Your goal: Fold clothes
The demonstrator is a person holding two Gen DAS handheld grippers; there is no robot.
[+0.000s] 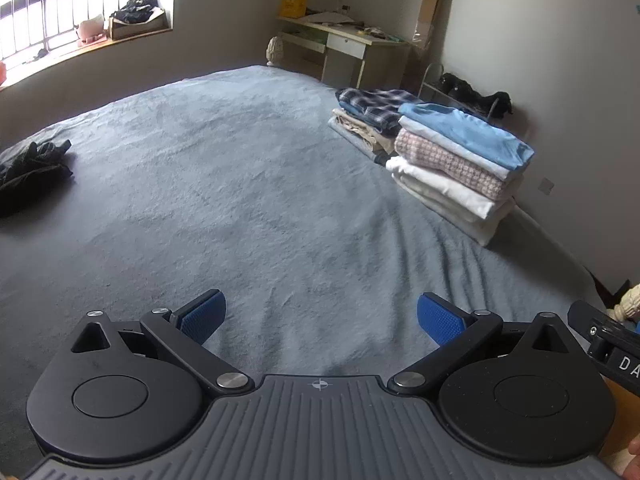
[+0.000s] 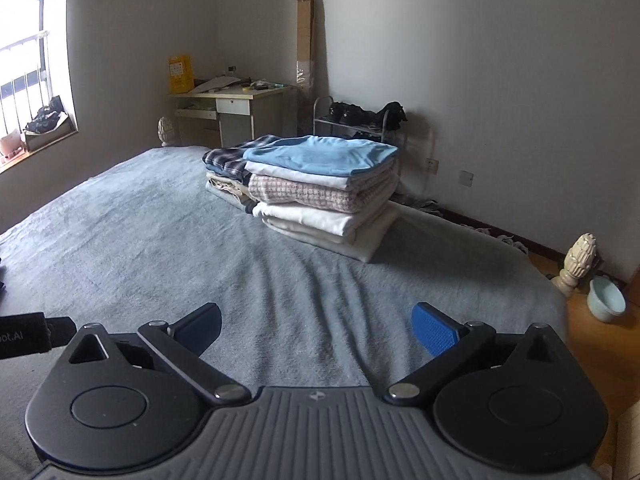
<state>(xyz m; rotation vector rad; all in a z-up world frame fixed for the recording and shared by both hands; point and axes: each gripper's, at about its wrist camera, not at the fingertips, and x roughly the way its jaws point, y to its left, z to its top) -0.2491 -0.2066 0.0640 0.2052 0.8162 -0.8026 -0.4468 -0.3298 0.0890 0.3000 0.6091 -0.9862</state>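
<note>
A stack of folded clothes point(image 1: 460, 164) point(image 2: 324, 188), light blue on top, sits at the right side of the grey bed cover point(image 1: 248, 184) point(image 2: 160, 240). Behind it lies a second pile topped by a plaid garment point(image 1: 376, 106) point(image 2: 228, 160). A crumpled dark garment point(image 1: 30, 172) lies unfolded at the bed's left side. My left gripper point(image 1: 320, 316) is open above the cover, nothing between its blue pads. My right gripper point(image 2: 316, 326) is open too and holds nothing. Each gripper shows at the edge of the other's view.
A desk point(image 1: 344, 40) point(image 2: 232, 108) with a yellow box stands beyond the bed's far end. A shoe rack point(image 2: 360, 120) is against the right wall. A bedpost finial point(image 2: 576, 260) and a pale bowl point(image 2: 606, 296) sit on the wooden floor at right. A window sill point(image 1: 100, 36) holds boxes.
</note>
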